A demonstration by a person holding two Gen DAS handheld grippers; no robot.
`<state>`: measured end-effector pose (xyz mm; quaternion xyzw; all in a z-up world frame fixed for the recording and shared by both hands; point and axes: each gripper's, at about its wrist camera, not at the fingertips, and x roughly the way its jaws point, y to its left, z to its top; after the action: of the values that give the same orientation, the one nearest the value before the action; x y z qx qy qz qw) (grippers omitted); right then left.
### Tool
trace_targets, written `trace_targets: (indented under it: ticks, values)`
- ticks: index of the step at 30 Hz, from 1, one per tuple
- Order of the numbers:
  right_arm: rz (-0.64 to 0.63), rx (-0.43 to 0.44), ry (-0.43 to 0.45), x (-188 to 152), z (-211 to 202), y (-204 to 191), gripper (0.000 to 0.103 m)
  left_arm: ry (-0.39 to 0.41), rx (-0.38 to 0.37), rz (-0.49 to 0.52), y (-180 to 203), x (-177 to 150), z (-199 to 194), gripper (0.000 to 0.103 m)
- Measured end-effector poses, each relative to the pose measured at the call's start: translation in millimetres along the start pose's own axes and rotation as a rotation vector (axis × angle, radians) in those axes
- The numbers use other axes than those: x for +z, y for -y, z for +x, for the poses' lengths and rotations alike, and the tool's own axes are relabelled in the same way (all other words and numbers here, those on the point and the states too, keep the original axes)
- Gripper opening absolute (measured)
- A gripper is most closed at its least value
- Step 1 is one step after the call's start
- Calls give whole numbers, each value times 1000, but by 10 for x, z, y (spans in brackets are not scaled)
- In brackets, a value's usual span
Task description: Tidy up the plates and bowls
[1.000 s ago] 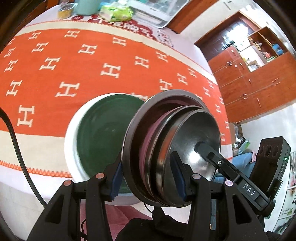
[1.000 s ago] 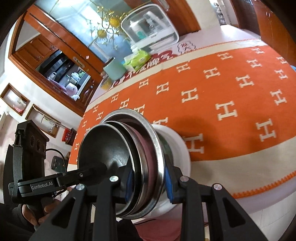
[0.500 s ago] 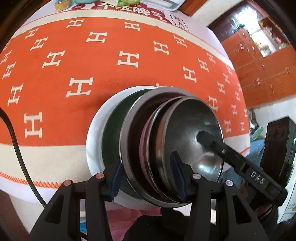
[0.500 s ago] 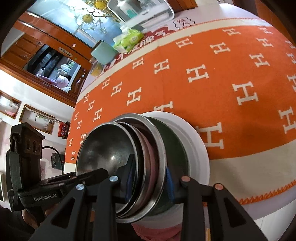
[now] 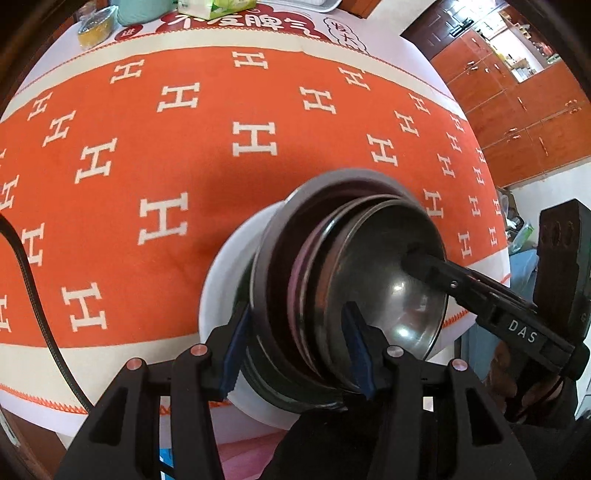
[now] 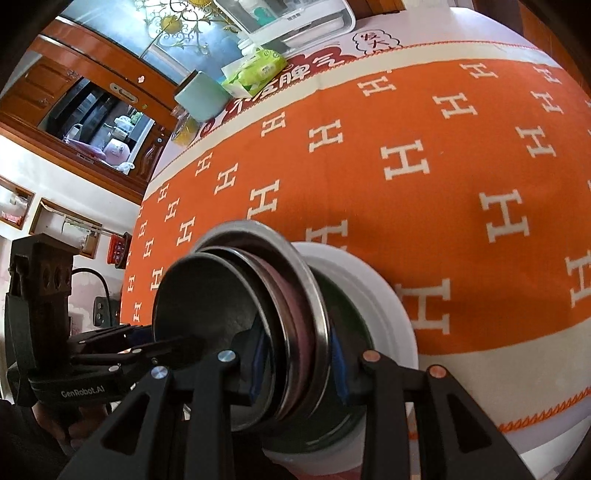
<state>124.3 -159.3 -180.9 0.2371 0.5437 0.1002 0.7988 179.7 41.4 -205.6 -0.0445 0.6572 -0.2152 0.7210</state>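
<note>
We see an orange cloth (image 5: pixel 221 177) patterned with cream H shapes and edged by a cream band. The plate (image 5: pixel 221 280) is white outside, dark green inside. The nested bowls (image 5: pixel 373 280) are grey steel, one with a mauve rim. Gripper pads (image 5: pixel 236 343) are blue.

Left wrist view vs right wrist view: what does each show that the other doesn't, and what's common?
Left wrist only: the right gripper reaching into the top steel bowl, orange-brown cabinets at the right, a black cable at the left edge.

Right wrist only: the left gripper reaching in from the left, a glass-fronted wooden cabinet, a white lidded container at the table's far end.

Both: the nested steel bowls straddled by the jaws over the white plate, the orange H-patterned cloth, the green tissue pack.
</note>
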Motion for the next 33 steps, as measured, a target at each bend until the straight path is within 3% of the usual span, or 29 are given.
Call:
trace_targets:
  ticks: [2,5,13,16,20,22,26,30,33]
  values:
    - [-9,-7,17,14,-60,8,46,6,9,-14,-15,16,-26,50]
    - [-27,29,64,29,-205,19,47,30,24,-25,5,26,-99,52]
    - [-122,2,156,-80,-586,22,56,146,78,-55,189,-126,-380,56]
    - [-146,3,180,-182,-758,50,57,203,113,-105,281,-291,-495,59]
    - [-179,-11,233,-373,-1028,132,70,289,141,-179,404,-620,-653,66]
    - [-185,-8,246,-456,-1128,177,71,309,158,-222,449,-796,-724,67]
    - [-188,-10,244,-632,-1339,247,75,354,118,-311,555,-1154,-903,68]
    - [-196,-20,255,-817,-1597,250,87,410,169,-294,695,-1364,-1082,74]
    - [-194,-11,227,-919,-1711,200,88,448,201,-254,809,-1456,-1236,74]
